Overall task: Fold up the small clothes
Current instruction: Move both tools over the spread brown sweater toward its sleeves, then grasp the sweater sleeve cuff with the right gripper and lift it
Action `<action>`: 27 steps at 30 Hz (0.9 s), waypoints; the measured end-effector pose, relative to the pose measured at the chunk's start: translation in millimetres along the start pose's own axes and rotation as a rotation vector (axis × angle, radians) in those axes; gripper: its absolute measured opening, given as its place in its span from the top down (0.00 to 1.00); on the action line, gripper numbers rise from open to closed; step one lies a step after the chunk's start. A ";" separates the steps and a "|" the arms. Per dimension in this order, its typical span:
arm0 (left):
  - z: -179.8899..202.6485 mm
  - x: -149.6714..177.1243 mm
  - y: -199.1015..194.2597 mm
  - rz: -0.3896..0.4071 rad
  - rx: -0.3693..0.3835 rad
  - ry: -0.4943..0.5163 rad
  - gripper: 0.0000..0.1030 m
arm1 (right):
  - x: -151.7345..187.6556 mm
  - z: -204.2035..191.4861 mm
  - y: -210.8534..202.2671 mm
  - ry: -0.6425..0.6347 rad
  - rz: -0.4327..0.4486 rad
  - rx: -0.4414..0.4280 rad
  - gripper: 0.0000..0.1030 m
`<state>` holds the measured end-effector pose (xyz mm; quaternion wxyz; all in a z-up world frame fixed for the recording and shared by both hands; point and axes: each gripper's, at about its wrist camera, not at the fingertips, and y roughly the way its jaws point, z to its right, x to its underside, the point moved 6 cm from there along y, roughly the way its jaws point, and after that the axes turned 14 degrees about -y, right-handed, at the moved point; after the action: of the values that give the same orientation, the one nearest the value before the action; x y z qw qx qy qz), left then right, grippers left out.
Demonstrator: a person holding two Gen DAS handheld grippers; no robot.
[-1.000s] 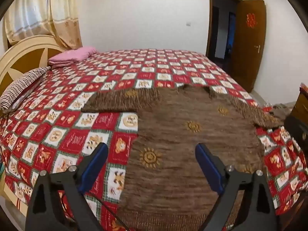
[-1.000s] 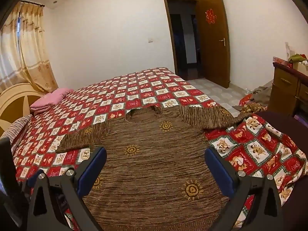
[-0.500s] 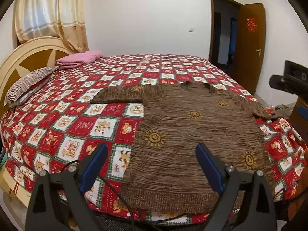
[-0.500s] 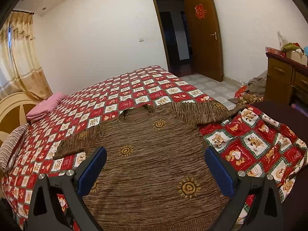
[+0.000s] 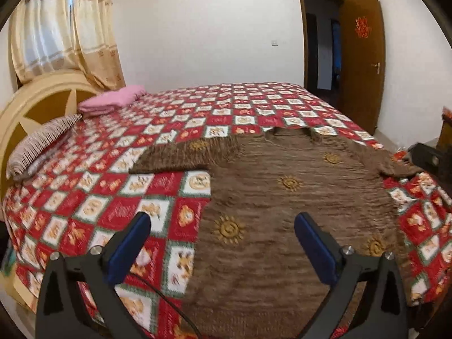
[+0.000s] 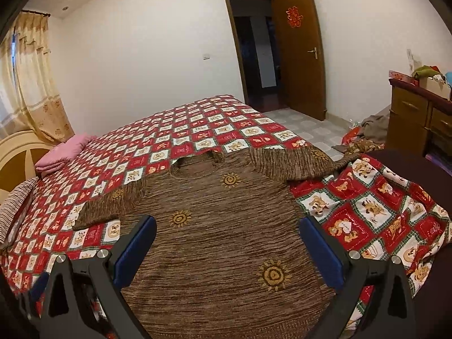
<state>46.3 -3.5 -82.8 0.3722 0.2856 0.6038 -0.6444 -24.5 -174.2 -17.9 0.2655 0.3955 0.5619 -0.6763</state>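
A brown knitted sweater (image 5: 282, 212) with gold sun motifs lies flat on the bed, front up, neck far, both sleeves spread sideways. It also shows in the right wrist view (image 6: 214, 243). Its right sleeve (image 6: 296, 163) hangs toward the bed's right edge. My left gripper (image 5: 221, 231) is open and empty, above the sweater's left lower side. My right gripper (image 6: 227, 240) is open and empty, above the sweater's lower middle. Neither touches the cloth.
The bed has a red checked quilt (image 5: 141, 186), a striped pillow (image 5: 42, 141) and a folded pink cloth (image 5: 113, 101) by the headboard (image 5: 17, 113). A wooden dresser (image 6: 418, 113) and clothes on the floor (image 6: 373, 130) stand at right. The door (image 6: 302, 50) is open.
Both grippers have shifted over the sweater's near end, pulling back and then coming closer again. Both stay open. The sweater has not moved.
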 end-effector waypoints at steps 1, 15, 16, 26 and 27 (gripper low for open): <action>2.5 -2.7 1.6 0.008 -0.006 0.012 0.00 | 0.3 1.1 1.5 0.001 -0.003 0.005 0.01; 24.7 -14.1 49.6 -0.059 0.013 0.023 0.00 | 7.1 18.2 32.5 -0.027 0.030 0.094 0.01; 26.3 -14.5 53.9 -0.066 0.014 0.024 0.00 | 7.5 21.0 34.3 -0.022 0.037 0.099 0.01; 42.9 -20.3 98.3 -0.116 0.007 0.032 0.00 | 6.7 47.5 73.5 -0.020 -0.004 0.155 0.01; 43.4 -20.4 102.4 -0.126 0.007 0.032 0.00 | 7.0 49.1 76.5 -0.019 -0.007 0.158 0.01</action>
<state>145.7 -43.1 -119.3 0.3204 0.2583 0.6243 -0.6640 21.6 -238.6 -63.1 0.2366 0.4067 0.5057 -0.7231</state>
